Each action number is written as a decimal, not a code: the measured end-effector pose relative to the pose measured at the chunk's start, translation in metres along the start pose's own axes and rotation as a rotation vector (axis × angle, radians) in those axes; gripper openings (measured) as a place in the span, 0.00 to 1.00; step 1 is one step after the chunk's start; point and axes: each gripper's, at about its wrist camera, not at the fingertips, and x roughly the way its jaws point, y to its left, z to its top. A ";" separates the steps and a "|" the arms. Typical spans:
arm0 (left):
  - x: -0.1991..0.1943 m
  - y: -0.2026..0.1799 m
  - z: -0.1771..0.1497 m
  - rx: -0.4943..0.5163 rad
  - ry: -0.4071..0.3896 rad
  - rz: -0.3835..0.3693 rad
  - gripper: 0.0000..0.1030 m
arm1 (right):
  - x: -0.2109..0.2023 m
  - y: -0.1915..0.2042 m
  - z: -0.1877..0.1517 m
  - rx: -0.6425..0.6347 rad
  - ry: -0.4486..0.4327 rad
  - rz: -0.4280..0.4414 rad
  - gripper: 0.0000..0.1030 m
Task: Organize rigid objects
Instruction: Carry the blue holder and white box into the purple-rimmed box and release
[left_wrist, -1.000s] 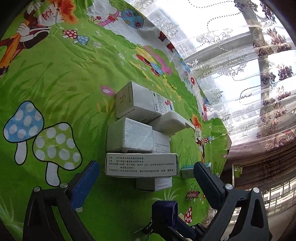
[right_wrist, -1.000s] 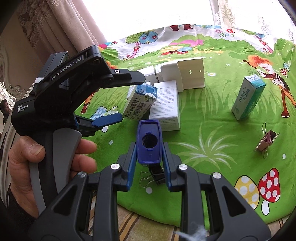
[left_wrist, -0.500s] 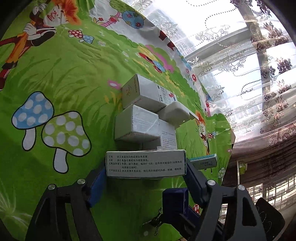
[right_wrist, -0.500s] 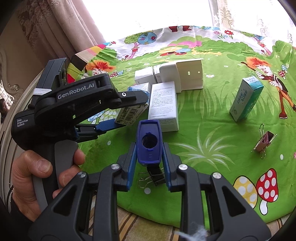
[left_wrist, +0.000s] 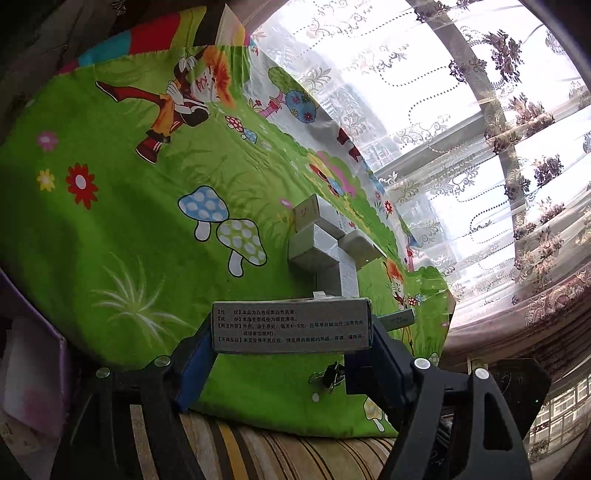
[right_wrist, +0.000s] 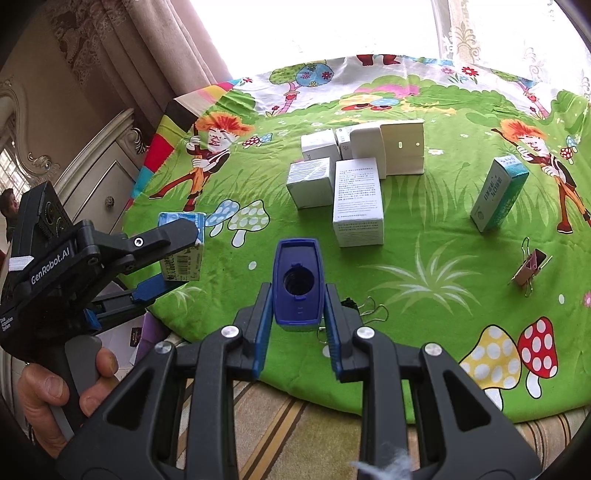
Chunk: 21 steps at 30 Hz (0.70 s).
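Note:
My left gripper (left_wrist: 291, 334) is shut on a long white medicine box (left_wrist: 291, 325) with printed Chinese text, held above the near edge of the green cartoon cloth. In the right wrist view the same box (right_wrist: 183, 251) shows blue-topped in the left gripper (right_wrist: 173, 258) at the left. My right gripper (right_wrist: 297, 317) is shut on a blue rectangular cap-like object (right_wrist: 298, 282). A cluster of white boxes (right_wrist: 356, 177) lies mid-cloth; it also shows in the left wrist view (left_wrist: 325, 247).
A teal box (right_wrist: 498, 192) stands at the right. A pink binder clip (right_wrist: 528, 267) lies near it. A black binder clip (right_wrist: 364, 306) lies just past my right fingers, also visible in the left wrist view (left_wrist: 330, 373). Striped sofa fabric (right_wrist: 295, 424) lies below the cloth edge.
My left gripper closed on the long white box, lifted it and drew it back left, away from the box cluster. The right gripper stayed still with the blue object.

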 end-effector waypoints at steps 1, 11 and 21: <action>-0.010 0.003 -0.003 -0.002 -0.017 0.008 0.74 | -0.002 0.005 -0.001 -0.010 0.001 0.006 0.30; -0.108 0.048 -0.016 -0.051 -0.165 0.127 0.74 | -0.016 0.087 -0.020 -0.176 0.041 0.102 0.30; -0.182 0.107 -0.026 -0.149 -0.253 0.292 0.74 | -0.012 0.181 -0.053 -0.395 0.122 0.183 0.30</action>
